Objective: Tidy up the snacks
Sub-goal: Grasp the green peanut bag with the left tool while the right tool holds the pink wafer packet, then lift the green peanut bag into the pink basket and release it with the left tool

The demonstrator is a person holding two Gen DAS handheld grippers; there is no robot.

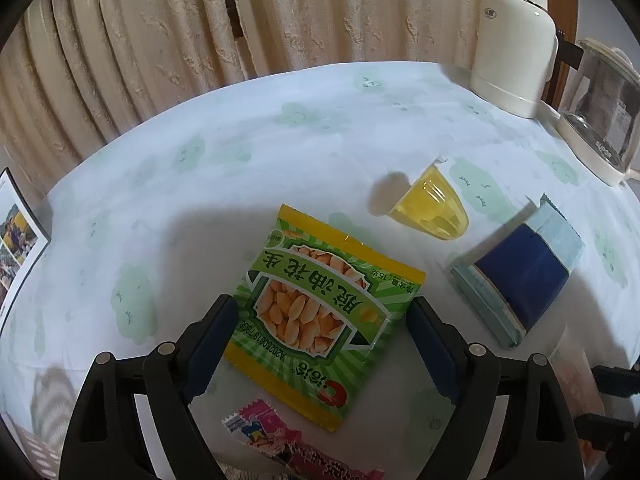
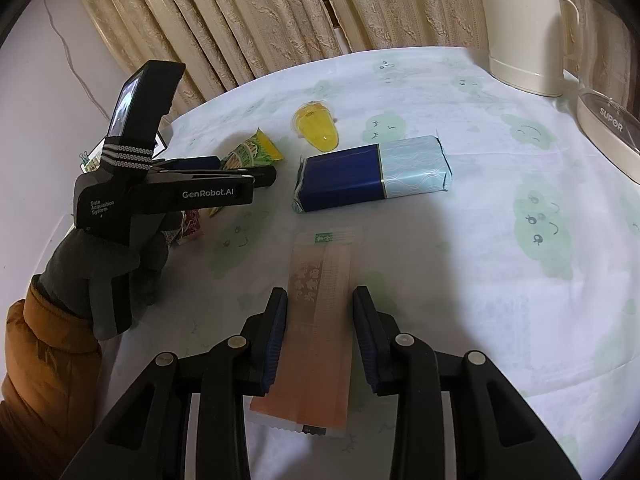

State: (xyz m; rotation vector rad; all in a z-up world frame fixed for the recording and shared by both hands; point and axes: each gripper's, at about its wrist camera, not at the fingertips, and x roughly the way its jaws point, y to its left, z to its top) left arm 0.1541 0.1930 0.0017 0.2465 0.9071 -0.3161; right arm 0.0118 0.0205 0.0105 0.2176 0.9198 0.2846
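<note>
Here, a surface (image 2: 460,280) covered with a pale cloth printed with green smiling clouds holds several snacks. The left tongs (image 1: 322,318) are spread wide apart, one finger on each side of a green and yellow peanut packet (image 1: 320,316) that lies flat on the cloth; whether the fingers touch its edges I cannot tell. Just below the packet, nearer the camera, lies a pink snack wrapper (image 1: 280,440), partly cut off by the frame. Beyond the packet, to its right, a yellow jelly cup (image 1: 430,208) lies tipped on its side. Right of that sits a wrapped block in dark blue and pale blue paper (image 1: 520,272).

From the right wrist view, the right tongs (image 2: 320,320) are also apart — they straddle a long, pale orange snack bar wrapper (image 2: 316,328) lying flat, pointing away from the camera. The left finger looks close against the wrapper's edge, while a gap shows at the right finger. The same blue wrapped block (image 2: 372,172) lies farther off, with the jelly cup (image 2: 318,126) beyond it. To the left, a gloved hand (image 2: 104,276) in a grey glove, with an orange-brown sleeve (image 2: 40,360), holds the left tongs (image 2: 260,174) low over the peanut packet (image 2: 252,152).

At the far right edge of the surface stand a cream kettle (image 2: 524,32) and a clear glass kettle marked SUPOR (image 2: 608,120). Cream curtains (image 2: 240,20) hang behind.
</note>
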